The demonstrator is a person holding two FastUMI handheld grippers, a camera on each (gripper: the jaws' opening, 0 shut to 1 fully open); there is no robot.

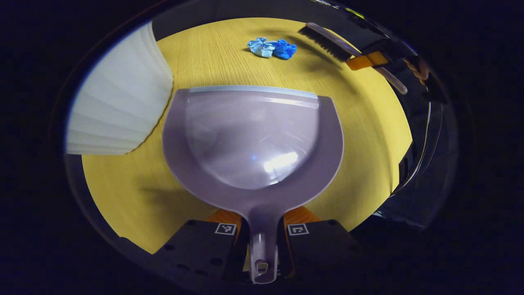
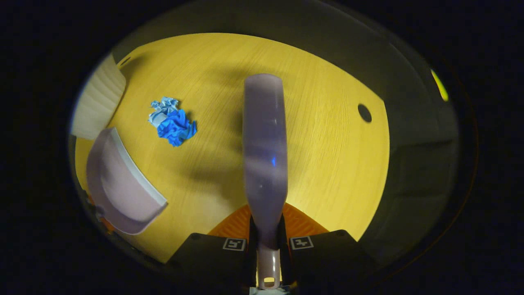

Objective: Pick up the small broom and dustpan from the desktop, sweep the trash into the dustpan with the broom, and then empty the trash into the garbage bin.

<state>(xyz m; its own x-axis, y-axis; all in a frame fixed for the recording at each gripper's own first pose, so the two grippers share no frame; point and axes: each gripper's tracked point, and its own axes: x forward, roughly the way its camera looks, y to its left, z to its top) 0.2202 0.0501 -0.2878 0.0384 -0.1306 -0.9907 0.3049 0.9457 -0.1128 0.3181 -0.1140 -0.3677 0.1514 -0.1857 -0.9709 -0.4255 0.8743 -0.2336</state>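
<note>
On the yellow desktop [image 1: 368, 135], blue crumpled trash [image 1: 272, 48] lying ahead of dustpan [image 1: 251, 139] lip; left gripper [image 1: 262, 235] clamped on dustpan handle, right gripper [image 2: 268, 241] pinching broom [image 2: 265, 151] handle. Sweep step pending: needs bristles behind trash, then drag toward pan, white bin [image 1: 118, 98] after
</note>
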